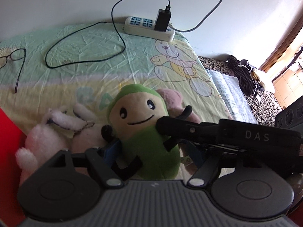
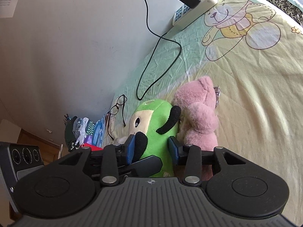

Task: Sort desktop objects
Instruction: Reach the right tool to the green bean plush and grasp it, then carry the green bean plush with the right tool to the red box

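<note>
Both grippers, left (image 1: 151, 151) and right (image 2: 151, 147), clamp the green plush (image 1: 144, 132) (smiling).

open sheet (image 2: 255, 98) lies right of the pink plush (image 2: 198, 117); black cable (image 1: 85, 43) and perhaps glasses (image 1: 17, 60) clutter beyond.

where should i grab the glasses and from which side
Pinch the glasses at the bridge between the lenses, coming straight down from above. They lie flat on the sheet with a temple arm unfolded and stretched out; a thin arm would likely flex or slip, while the bridge is the stiffest, most central part.
</note>
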The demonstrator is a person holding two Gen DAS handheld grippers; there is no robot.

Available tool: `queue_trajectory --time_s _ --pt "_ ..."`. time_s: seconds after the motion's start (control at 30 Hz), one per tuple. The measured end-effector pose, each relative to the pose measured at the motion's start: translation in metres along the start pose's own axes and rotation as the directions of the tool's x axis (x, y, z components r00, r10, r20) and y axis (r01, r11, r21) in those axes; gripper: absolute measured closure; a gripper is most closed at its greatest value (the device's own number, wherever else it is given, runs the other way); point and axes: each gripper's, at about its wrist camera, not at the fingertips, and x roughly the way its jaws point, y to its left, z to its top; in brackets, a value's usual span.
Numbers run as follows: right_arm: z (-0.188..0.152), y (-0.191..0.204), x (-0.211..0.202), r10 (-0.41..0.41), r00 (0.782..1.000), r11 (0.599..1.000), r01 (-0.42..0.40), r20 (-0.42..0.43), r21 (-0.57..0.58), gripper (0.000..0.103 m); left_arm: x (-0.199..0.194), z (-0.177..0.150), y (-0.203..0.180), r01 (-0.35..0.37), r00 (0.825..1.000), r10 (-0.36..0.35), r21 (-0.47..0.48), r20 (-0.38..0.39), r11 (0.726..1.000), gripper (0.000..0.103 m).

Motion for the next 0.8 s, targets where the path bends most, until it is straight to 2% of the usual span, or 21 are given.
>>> queue_trajectory --time_s 0.37,0.6,0.8 --pt "-0.004 0.007 -0.012 0.024 0.998 0.999 -0.026 -0.058 -0.038 0.063 -0.008 -0.008 -0.015 -0.020 1.000 0.020 0.062 -0.002 0.998 0.024" --pt "-0.013 0.021 -0.028 0.031 0.998 0.997 -0.036 -0.059 -0.074 0.063 -0.033 -0.019 -0.029 -0.030 0.999 0.027 0.095 0.033 0.995 0.024" --pt "-0.031 0.032 -0.047 0.019 0.997 0.995 -0.026 -0.071 -0.099 0.063 -0.056 -0.040 -0.037 -0.001 0.999 -0.003 0.093 0.043 0.996 0.024"
